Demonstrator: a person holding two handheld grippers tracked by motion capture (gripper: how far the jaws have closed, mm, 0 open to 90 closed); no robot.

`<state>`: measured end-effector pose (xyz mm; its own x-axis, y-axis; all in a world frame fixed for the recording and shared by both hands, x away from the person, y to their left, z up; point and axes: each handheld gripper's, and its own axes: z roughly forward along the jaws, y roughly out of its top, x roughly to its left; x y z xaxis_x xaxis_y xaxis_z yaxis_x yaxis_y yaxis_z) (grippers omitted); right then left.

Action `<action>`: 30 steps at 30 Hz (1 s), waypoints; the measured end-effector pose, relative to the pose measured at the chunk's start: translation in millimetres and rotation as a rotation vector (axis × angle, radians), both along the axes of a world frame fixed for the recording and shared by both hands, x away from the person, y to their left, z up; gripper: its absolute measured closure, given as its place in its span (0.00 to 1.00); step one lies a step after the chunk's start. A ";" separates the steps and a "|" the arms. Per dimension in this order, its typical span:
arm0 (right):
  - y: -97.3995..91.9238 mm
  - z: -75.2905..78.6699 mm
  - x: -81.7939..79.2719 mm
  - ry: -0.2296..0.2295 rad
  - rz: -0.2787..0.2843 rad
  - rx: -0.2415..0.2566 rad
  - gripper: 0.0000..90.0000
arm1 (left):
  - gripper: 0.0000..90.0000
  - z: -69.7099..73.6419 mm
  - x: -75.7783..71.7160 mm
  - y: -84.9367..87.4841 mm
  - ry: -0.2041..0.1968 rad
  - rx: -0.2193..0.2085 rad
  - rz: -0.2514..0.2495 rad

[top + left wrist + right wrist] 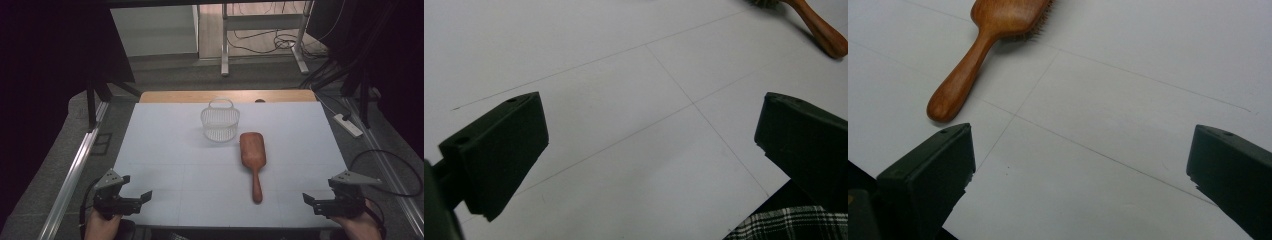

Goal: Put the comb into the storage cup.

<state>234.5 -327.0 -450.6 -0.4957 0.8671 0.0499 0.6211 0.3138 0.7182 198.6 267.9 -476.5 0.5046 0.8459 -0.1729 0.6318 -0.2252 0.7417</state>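
A wooden hairbrush (254, 157) lies bristles down on the white table (165, 150), its handle pointing toward the near edge. Just behind it to the left stands a small white mesh basket (220, 121) with a handle. My left gripper (134, 200) rests open at the near left corner with nothing between its jaws. At the near right corner my right gripper (316, 201) is open and empty too. In the right gripper view the hairbrush (983, 45) lies ahead to the left. The left gripper view catches the hairbrush handle (819, 27) at its top right.
Metal rails (75, 170) run along both sides of the table. A power strip (347, 125) and cables lie on the floor to the right. A wooden strip (227, 96) borders the far edge. Checked fabric (794, 226) shows below the near edge.
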 end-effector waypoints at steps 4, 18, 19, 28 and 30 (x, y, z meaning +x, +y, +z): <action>1.1 -0.1 0.6 0.007 0.002 -0.009 0.00 | 0.01 0.2 -1.6 -0.7 -0.010 0.004 -0.012; -0.5 -0.9 3.0 0.030 -0.026 -0.004 0.00 | 0.02 -0.2 0.4 -3.5 0.004 0.027 -0.034; -0.7 -1.2 3.9 0.042 -0.037 -0.005 0.00 | 0.02 -0.3 0.6 -3.9 0.004 0.026 -0.032; 1.1 -0.7 3.6 0.061 -0.011 -0.011 0.00 | 0.02 -0.4 0.9 -2.3 0.007 0.016 -0.035; 3.0 -0.8 4.6 0.070 0.004 -0.016 0.00 | 0.02 -0.5 0.9 -2.5 0.008 0.016 -0.035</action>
<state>239.1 -323.9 -451.4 -0.4951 0.8660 0.0702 0.6682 0.3279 0.6679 199.6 265.4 -477.0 0.5322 0.8307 -0.1633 0.6293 -0.2592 0.7327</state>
